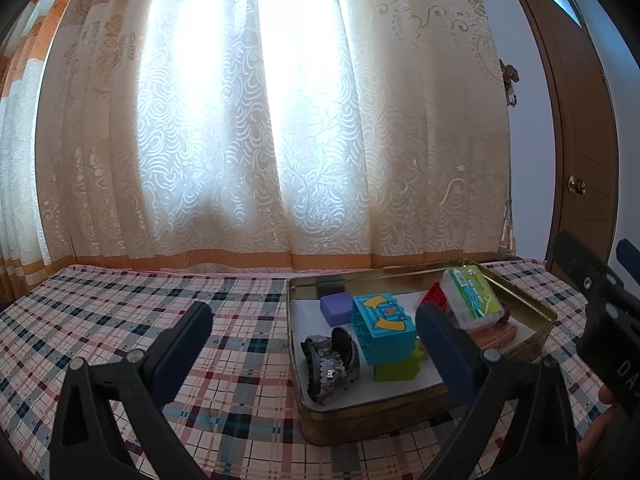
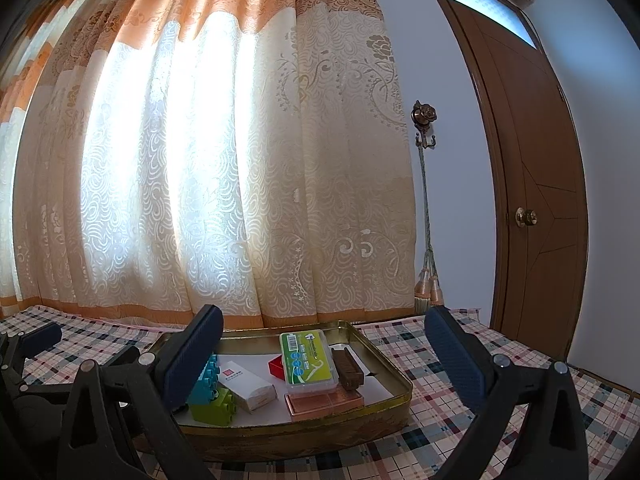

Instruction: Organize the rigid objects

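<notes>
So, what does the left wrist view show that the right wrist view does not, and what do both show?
Only the left wrist view shows the purple block and the sequined hair clip at the tray's left side, and the open left gripper.

Only the right wrist view shows the white carton, the brown comb, and the open right gripper.

Both show the metal tray, the green floss box, the blue block, the lime block and the red block, all inside the tray.
</notes>
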Tool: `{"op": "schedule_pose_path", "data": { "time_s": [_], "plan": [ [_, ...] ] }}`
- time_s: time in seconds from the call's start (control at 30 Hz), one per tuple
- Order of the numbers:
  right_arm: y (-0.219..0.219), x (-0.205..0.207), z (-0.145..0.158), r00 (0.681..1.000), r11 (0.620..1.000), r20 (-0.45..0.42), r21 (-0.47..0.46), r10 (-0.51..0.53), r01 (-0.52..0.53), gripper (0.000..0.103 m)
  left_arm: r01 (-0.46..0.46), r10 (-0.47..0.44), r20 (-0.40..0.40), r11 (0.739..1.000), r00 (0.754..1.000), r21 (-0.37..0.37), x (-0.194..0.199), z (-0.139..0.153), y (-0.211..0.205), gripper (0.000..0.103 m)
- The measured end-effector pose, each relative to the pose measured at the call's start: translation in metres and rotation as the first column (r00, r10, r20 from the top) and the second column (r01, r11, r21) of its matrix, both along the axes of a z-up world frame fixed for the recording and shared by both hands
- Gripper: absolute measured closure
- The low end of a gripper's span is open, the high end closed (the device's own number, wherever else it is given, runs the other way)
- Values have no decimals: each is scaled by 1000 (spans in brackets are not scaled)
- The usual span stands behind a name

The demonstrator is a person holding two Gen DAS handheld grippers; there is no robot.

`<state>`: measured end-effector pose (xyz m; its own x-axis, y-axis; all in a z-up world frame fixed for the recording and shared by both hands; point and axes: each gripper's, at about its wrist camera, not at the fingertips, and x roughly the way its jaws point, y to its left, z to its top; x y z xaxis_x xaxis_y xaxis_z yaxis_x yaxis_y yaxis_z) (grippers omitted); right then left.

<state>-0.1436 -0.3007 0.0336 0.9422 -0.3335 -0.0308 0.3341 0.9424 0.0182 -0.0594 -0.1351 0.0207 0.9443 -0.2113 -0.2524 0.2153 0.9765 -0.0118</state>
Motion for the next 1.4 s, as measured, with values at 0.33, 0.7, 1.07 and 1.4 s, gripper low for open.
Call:
{"op": "schedule_pose_path", "data": {
  "time_s": [0.33,0.7,1.07,1.4],
  "plan": [
    [0,1,1,1000,1000,-2,1,1,-1,1,0,0,-2,1000,1000,1,0,0,0,0],
    [-1,2,0,1000,1000,-7,9,3,-3,1,14,-14,-15,1000,1000,0,1,-1,1,0],
    [0,3,0,1000,1000,-15,16,-3,3,1,2,-2,-25,1000,1000,9,3,-2,2,0],
    [-1,4,-1,1000,1000,-21,17,-1,2,1,-5,6,-31,1000,1000,11,4,-3,1,0]
  ]
}}
